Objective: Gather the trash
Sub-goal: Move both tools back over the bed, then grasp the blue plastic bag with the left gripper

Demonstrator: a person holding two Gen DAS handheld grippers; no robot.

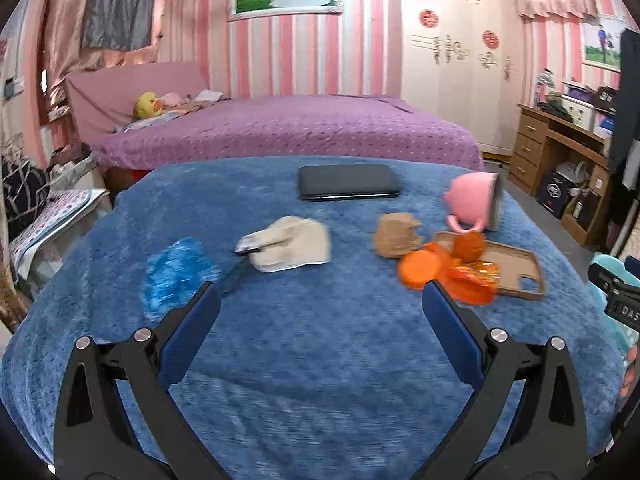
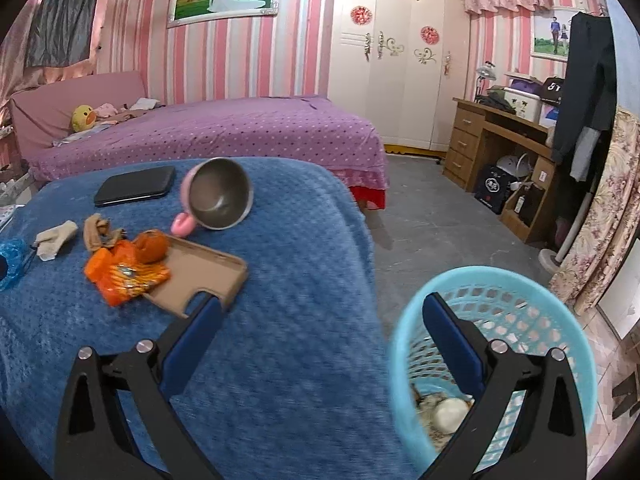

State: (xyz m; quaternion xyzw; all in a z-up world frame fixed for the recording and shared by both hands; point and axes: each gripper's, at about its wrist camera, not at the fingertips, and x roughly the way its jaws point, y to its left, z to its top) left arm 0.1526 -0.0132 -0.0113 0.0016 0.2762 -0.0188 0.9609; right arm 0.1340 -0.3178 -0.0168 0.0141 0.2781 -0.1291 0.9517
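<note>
On the blue blanket [image 1: 320, 340], the orange wrapper [image 2: 128, 276] at left-centre of the right view looks light and crinkly, best pinched at its edge; left gripper [image 1: 320, 304] and right gripper [image 2: 320, 312] gape wide, empty.

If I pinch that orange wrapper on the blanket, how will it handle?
The orange wrapper looks thin and crinkled, so probably light and floppy. Its glossy film may slip between pads. It overlaps the tan phone case and touches the orange fruit, which might roll.
</note>
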